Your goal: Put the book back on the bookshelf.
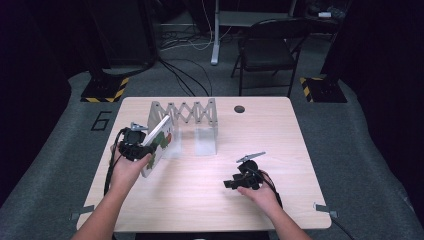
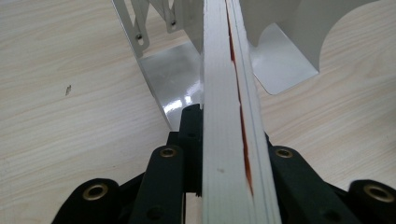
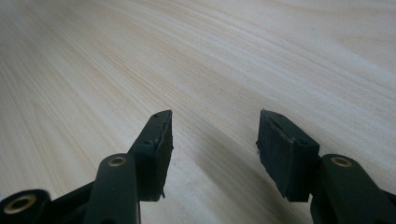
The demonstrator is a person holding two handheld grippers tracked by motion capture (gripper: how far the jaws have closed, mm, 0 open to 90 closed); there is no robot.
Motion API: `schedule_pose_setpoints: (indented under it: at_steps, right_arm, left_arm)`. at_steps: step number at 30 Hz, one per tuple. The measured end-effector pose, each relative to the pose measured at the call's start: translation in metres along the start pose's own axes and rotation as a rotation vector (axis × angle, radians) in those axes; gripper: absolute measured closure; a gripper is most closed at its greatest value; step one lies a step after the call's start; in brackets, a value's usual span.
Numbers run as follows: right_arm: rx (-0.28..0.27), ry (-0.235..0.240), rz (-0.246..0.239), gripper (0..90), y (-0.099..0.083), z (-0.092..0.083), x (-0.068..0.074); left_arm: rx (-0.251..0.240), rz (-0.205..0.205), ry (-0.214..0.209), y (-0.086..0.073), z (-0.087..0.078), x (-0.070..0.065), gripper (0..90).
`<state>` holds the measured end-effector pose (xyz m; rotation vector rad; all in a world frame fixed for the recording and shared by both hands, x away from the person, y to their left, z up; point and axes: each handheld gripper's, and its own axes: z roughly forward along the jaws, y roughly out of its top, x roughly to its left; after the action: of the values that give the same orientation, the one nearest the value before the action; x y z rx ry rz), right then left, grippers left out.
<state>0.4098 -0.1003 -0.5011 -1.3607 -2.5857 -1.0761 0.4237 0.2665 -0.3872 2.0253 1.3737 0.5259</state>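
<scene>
A thin white book [image 1: 159, 145] with a colourful cover stands tilted on its edge at the left end of a grey metal expanding book rack [image 1: 187, 117]. My left gripper [image 1: 137, 150] is shut on it from the left. In the left gripper view the book's page edge [image 2: 229, 93] runs up between the black jaws, with the rack's shiny base plate [image 2: 173, 79] just behind it. My right gripper [image 1: 229, 184] rests low over the bare table at the front right, pointing left. Its jaws stand apart [image 3: 215, 135] with nothing between them.
The light wooden table [image 1: 210, 205] has a small round hole [image 1: 239, 109] near its far edge. Beyond it stand a black folding chair [image 1: 267, 50], a desk leg [image 1: 215, 35] and loose cables on the grey floor.
</scene>
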Motion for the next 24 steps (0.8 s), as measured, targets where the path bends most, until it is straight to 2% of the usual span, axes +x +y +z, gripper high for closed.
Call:
schedule_pose_setpoints:
  at_steps: [11, 14, 17, 24]
  right_arm:
    - [0.004, 0.0, -0.004, 45.3, 0.0, 0.001, 0.0]
    - [0.004, 0.001, -0.01, 45.3, 0.0, 0.002, 0.0]
    - [0.004, -0.001, -0.017, 45.3, 0.0, 0.002, 0.0]
    - [0.004, 0.002, -0.008, 45.2, 0.0, 0.001, 0.0]
  left_arm:
    - [0.002, -0.041, 0.014, 0.01, 0.009, 0.002, 75.9]
    - [0.016, -0.029, 0.028, 0.013, 0.012, 0.003, 75.9]
    - [0.016, -0.042, 0.039, 0.015, 0.016, 0.002, 75.9]
    - [0.016, -0.04, 0.063, 0.018, 0.024, 0.0, 75.9]
